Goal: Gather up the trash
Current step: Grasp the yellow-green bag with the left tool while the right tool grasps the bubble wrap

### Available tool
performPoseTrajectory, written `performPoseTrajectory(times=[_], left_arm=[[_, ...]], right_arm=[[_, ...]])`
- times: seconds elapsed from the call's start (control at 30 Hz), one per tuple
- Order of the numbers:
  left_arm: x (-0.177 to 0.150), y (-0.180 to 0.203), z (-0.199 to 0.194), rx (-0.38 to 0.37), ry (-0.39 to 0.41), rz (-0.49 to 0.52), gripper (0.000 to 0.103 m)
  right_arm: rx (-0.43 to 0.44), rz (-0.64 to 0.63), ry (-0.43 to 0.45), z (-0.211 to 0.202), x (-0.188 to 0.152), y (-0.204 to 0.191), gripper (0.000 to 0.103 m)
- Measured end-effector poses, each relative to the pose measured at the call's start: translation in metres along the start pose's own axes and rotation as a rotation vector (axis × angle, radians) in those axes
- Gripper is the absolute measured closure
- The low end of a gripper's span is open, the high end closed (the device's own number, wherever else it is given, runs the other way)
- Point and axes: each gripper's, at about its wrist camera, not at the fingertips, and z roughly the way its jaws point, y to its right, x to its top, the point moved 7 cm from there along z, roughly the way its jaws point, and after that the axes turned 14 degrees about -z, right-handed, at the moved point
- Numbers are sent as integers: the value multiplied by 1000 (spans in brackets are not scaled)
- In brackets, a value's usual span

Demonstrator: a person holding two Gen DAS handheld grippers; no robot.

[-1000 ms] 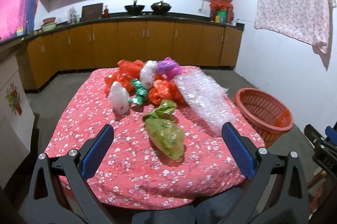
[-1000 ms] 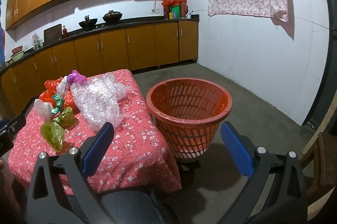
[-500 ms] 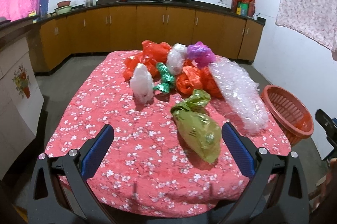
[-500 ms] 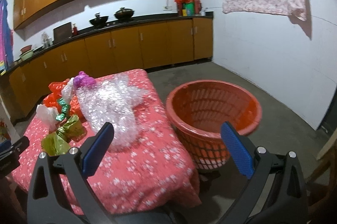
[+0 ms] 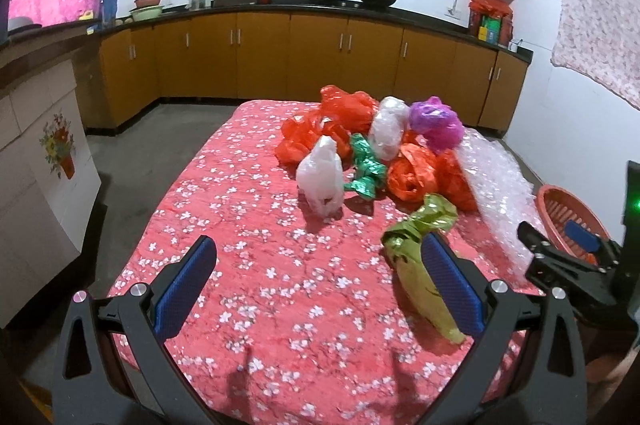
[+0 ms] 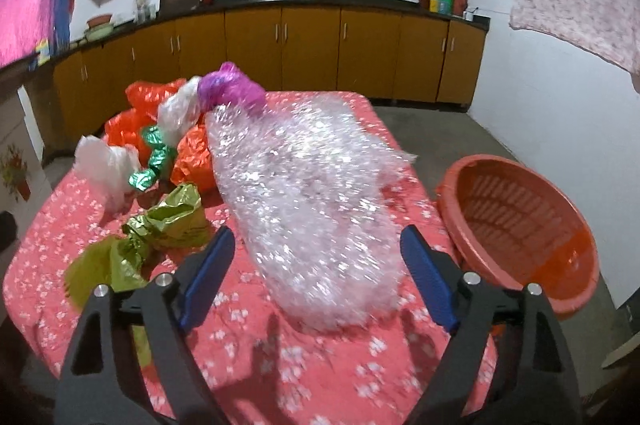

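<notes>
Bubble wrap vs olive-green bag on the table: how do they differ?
The bubble wrap is clear and glittery; the olive-green bag is opaque and metallic. The wrap is far bigger and lies nearer the orange basket; the bag is twisted at its middle. Both lie loose on the floral tablecloth, ungripped.

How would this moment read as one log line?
left gripper: open, empty | right gripper: open, jaws just closing toward bubble wrap | basket: empty

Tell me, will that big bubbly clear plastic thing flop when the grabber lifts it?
Probably. The bubble wrap lies crumpled and sagging on the table, so it likely droops. It looks airy, so probably light. The right gripper, jaws just closing, isn't pressing it yet; shiny plastic might slip.
</notes>
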Motion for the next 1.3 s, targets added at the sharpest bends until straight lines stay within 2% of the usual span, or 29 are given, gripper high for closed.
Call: performPoseTrajectory(times=[0.1,0.2,0.27,0.33,0.43,0.57,0.77,0.9,1.0,1.1,1.2,1.27,1.3], left_arm=[[2,-1,7,-2,-5,-3,2],[2,2,14,-10,-11,4,2],[1,7,19,-24,-24,11,2],[-2,11,25,-36,-39,19,2],[-7,19,33,-53,-66,30,2],[-13,28,43,-69,-97,44,2],[-19,45,57,-74,-120,93,2],[-27,53,73,-69,-169,109,4],[-32,56,85,-60,-210,115,11],[-39,58,97,-44,-252,131,23],[-46,57,105,-39,-287,140,40],[-49,57,107,-44,-303,142,62],[-52,58,107,-47,-309,141,65]], right_arm=[[-17,-41,-20,14,5,-6,22],[-27,-68,-45,26,7,-10,40],[3,-60,-71,34,5,-10,63],[36,-42,-80,36,2,-9,76],[61,-13,-64,32,0,-5,86],[75,24,-25,20,0,3,91],[69,80,9,4,2,23,92],[66,106,32,-7,4,34,92],[66,109,42,-13,6,37,92],[69,107,47,-16,6,36,92],[69,107,50,-18,5,36,92],[69,110,52,-20,5,37,92],[68,112,54,-20,5,38,92]])
